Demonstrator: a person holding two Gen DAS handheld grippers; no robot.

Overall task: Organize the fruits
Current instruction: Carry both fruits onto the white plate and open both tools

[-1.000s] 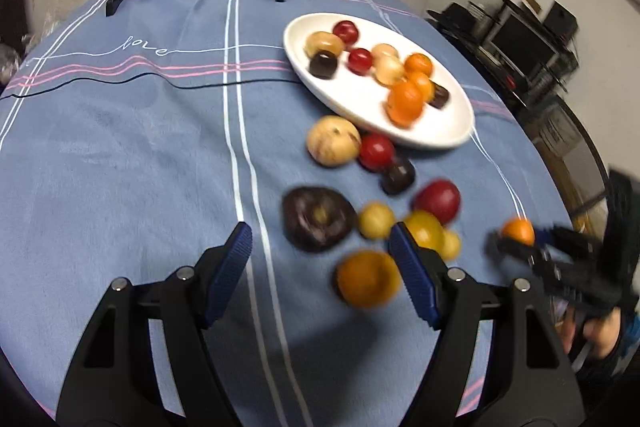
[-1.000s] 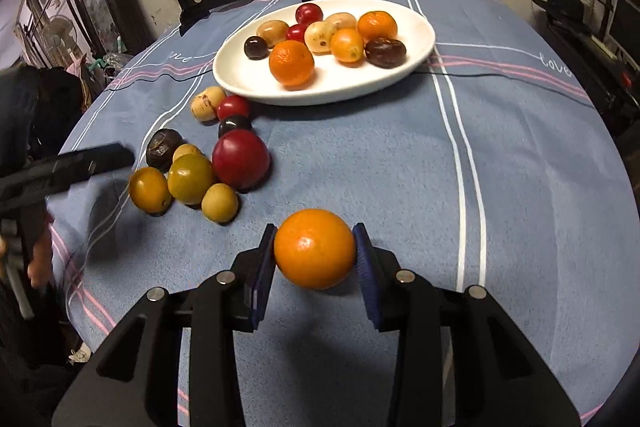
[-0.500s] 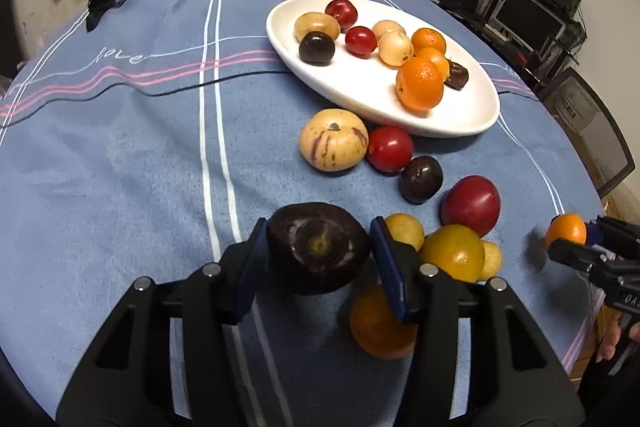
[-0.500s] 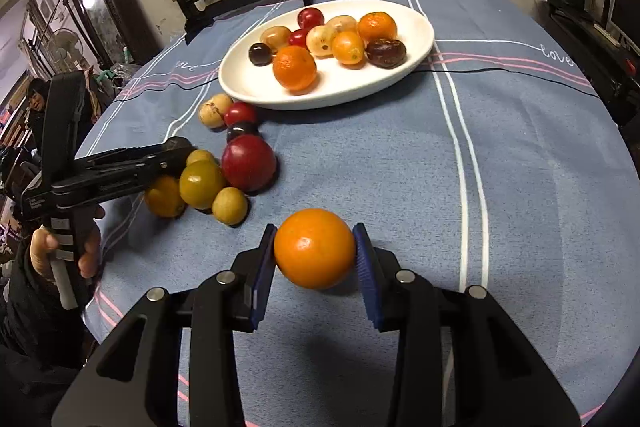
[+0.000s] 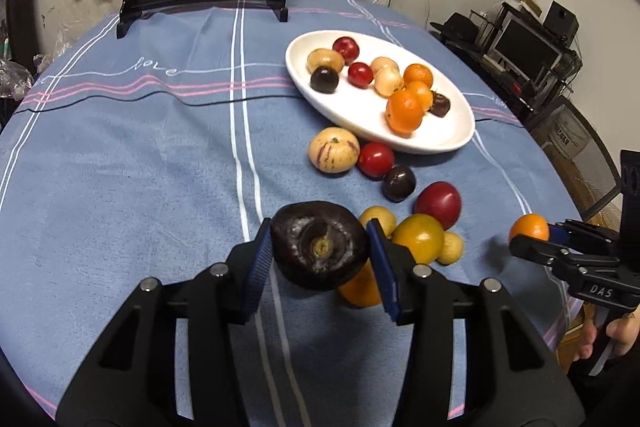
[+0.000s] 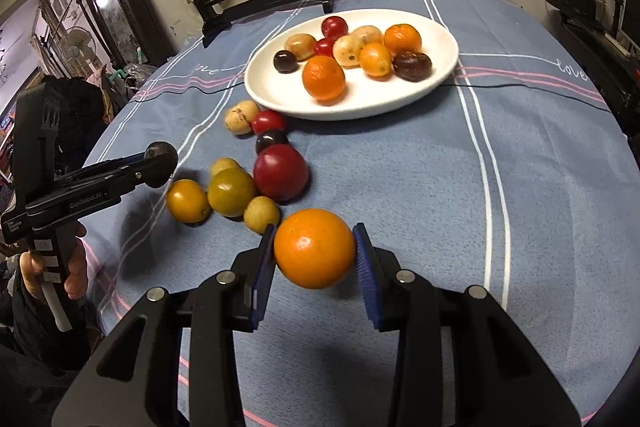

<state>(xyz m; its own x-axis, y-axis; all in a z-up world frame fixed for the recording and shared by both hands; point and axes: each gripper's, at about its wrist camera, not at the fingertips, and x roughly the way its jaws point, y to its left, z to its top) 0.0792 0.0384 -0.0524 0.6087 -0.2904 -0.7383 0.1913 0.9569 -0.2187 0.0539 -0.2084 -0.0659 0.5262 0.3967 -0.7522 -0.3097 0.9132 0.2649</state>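
Two fruits in hand: my left gripper (image 5: 320,255) is clamped on a dark purple, wrinkled round fruit (image 5: 320,245) at lower centre of the left view, lifted off the blue striped tablecloth (image 5: 140,167); my right gripper (image 6: 315,259) pinches a smooth round orange (image 6: 315,247) at lower centre of its view. Both should go to the white oval plate (image 6: 360,105), upper centre. It's crowded, so a drop could knock fruit rolling off. Loose fruit cluster (image 6: 240,187) lies in my left's path; I could clip it.
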